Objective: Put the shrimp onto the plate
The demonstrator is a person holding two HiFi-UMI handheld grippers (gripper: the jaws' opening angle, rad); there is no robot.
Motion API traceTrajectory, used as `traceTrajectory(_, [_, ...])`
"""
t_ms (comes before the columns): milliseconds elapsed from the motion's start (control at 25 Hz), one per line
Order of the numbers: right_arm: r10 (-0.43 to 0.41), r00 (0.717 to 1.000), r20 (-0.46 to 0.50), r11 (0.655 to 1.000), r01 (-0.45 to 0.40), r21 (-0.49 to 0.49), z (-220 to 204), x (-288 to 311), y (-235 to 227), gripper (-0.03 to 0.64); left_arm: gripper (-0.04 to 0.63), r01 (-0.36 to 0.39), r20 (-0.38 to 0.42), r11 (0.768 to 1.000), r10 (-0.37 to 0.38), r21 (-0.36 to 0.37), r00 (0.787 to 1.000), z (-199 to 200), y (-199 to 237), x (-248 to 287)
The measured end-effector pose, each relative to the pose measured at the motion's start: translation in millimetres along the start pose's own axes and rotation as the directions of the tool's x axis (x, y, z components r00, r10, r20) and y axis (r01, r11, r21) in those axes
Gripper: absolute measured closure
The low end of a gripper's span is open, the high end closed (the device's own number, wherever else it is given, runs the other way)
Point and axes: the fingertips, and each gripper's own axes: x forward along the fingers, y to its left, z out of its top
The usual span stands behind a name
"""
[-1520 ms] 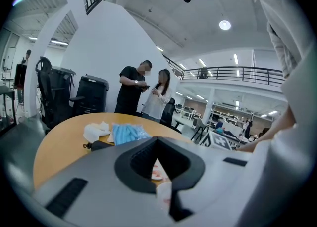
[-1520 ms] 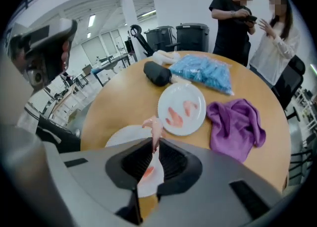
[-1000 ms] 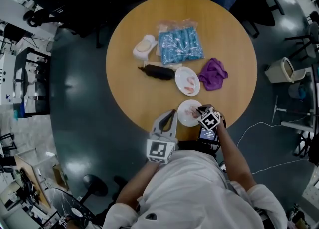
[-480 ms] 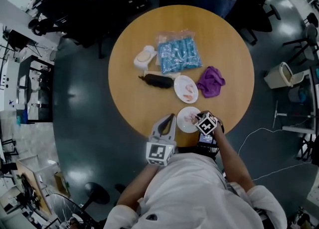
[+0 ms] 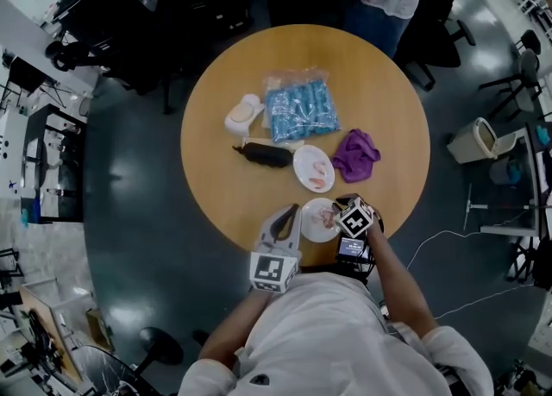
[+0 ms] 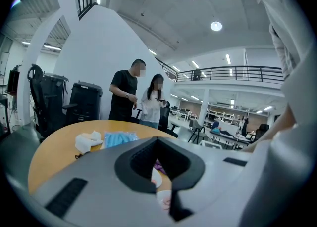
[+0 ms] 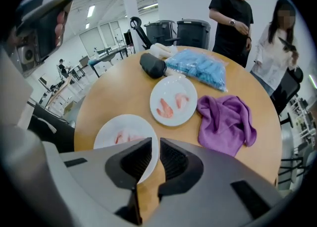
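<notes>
Shrimp lay in two places: two pink pieces on the farther plate, and paler pieces on the nearer plate at the edge of the round surface. I could not tell which plate was meant to receive them.

The pieces looked small, light, soft and probably a little slick, so a hard squeeze might have crushed them or shot them out sideways. The thick middle of the curved body seemed the best place to grip, with the jaws set across its width.

The right gripper hung over the near plate's rim, with only a narrow slit between its jaws and nothing in them. The left gripper was held back at the surface's edge, its jaws closed together and empty.

A purple cloth lay just beside the farther plate. A blue packet, a black object and a white item sat beyond it. None of these lay between the two plates, so the way across looked free. Two people stood past the far side.
</notes>
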Motion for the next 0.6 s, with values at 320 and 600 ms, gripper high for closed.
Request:
traceTrajectory(320, [0.039,0.999,0.034,0.978,-0.031,-0.207,64,2,-25,0.563,0.588,0.029,-0.018,0.999,-0.03,-0.029,0.999,-6,-4,10])
traceTrajectory(600, [0.116,0.993,-0.032,0.959,-0.12,-0.257,92,34,-21,0.563,0.588,0.027,-0.04,0.998,-0.029,-0.055,0.999,-16,7,14])
